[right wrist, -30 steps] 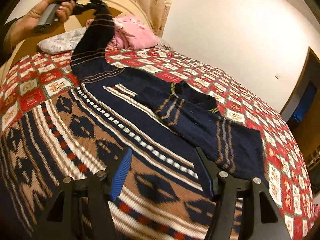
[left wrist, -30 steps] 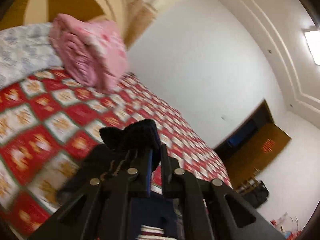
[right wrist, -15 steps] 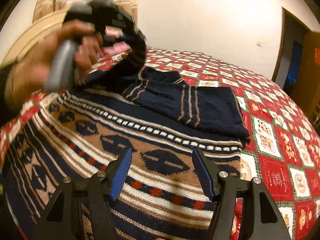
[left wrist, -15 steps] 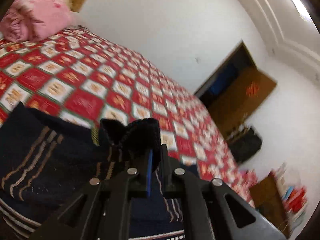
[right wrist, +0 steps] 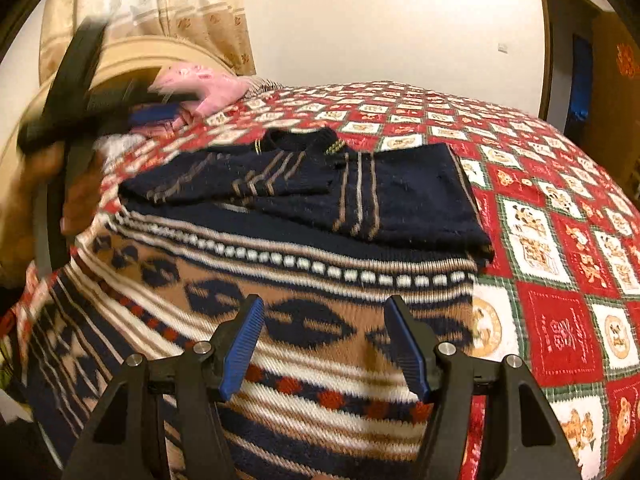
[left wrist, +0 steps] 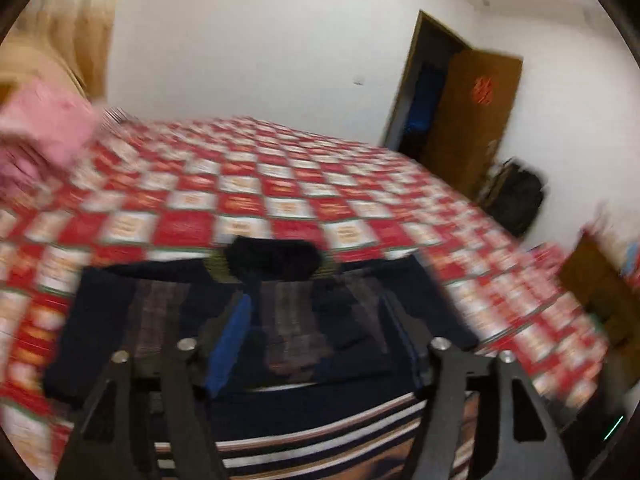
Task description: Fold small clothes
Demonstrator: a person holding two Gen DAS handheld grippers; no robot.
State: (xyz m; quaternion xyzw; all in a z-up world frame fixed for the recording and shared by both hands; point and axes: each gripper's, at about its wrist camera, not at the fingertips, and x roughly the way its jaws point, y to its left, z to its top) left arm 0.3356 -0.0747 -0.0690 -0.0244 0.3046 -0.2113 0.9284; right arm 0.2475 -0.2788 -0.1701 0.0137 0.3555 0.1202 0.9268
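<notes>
A navy knit sweater (right wrist: 320, 280) with brown, white and red pattern bands lies flat on the bed. Both sleeves are folded across its chest, the right one (right wrist: 408, 204) over the left one (right wrist: 224, 176). In the blurred left wrist view the sweater (left wrist: 280, 320) lies just ahead with the sleeve cuff (left wrist: 276, 256) at the collar. My left gripper (left wrist: 320, 340) is open and empty above the folded sleeves; it also shows in the right wrist view (right wrist: 76, 92), held up at the left. My right gripper (right wrist: 324, 340) is open and empty over the sweater's lower body.
The red checked quilt (right wrist: 560, 240) covers the bed. A pink folded blanket (right wrist: 204, 84) and the headboard (right wrist: 132, 60) are at the far left. A brown door (left wrist: 472, 120) and a black bag (left wrist: 516, 200) stand past the bed's far right.
My left gripper carried the sleeve cuff across the sweater's chest, laid it down and opened. It has since pulled back to the left. My right gripper stayed open over the sweater's body.
</notes>
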